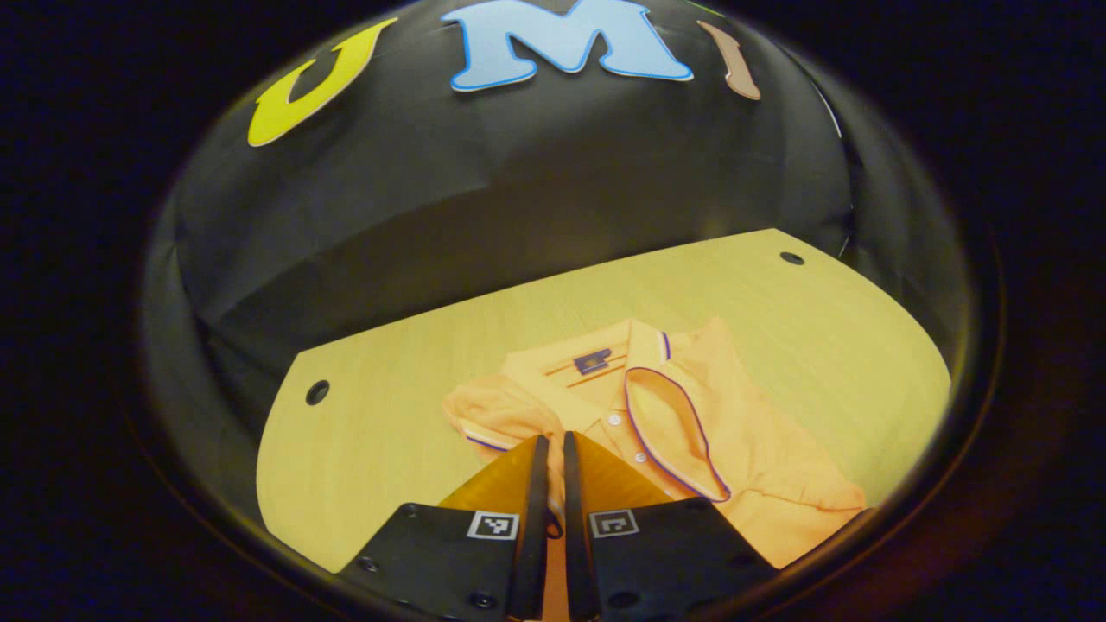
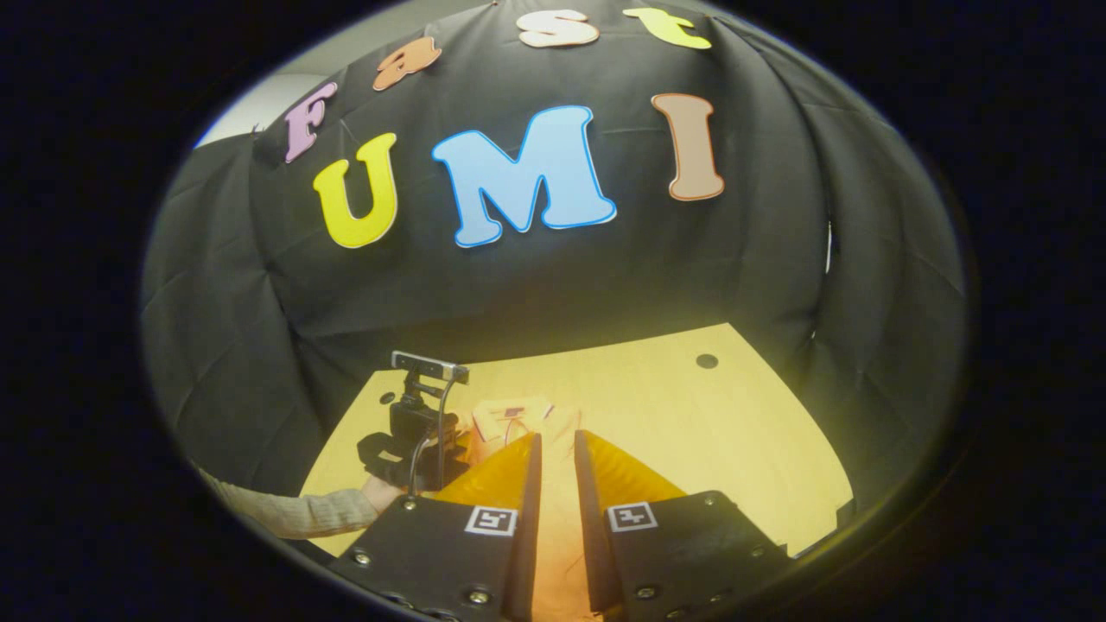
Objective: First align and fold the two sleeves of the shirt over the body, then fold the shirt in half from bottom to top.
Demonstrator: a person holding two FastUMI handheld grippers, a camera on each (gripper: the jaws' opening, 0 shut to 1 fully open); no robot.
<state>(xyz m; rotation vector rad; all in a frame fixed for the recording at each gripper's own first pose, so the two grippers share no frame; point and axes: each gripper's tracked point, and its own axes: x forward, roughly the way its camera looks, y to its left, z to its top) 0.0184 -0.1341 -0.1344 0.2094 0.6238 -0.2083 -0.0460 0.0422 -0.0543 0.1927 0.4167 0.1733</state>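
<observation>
the table [image 1: 363,449] carries the orange shirt [image 1: 691,432] lying flat, collar toward the far wall, one sleeve [image 1: 492,415] already folded in, so the halving fold looks due. left gripper [image 1: 553,449] and right gripper [image 2: 553,449] both nearly closed with shirt cloth between the fingers, apparently lifting the bottom edge

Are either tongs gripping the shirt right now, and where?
Left tongs look nearly closed over the orange shirt, apparently near its left sleeve; the pinch itself is hidden. Right tongs stand slightly apart above the fabric; a grip cannot be told.
</observation>
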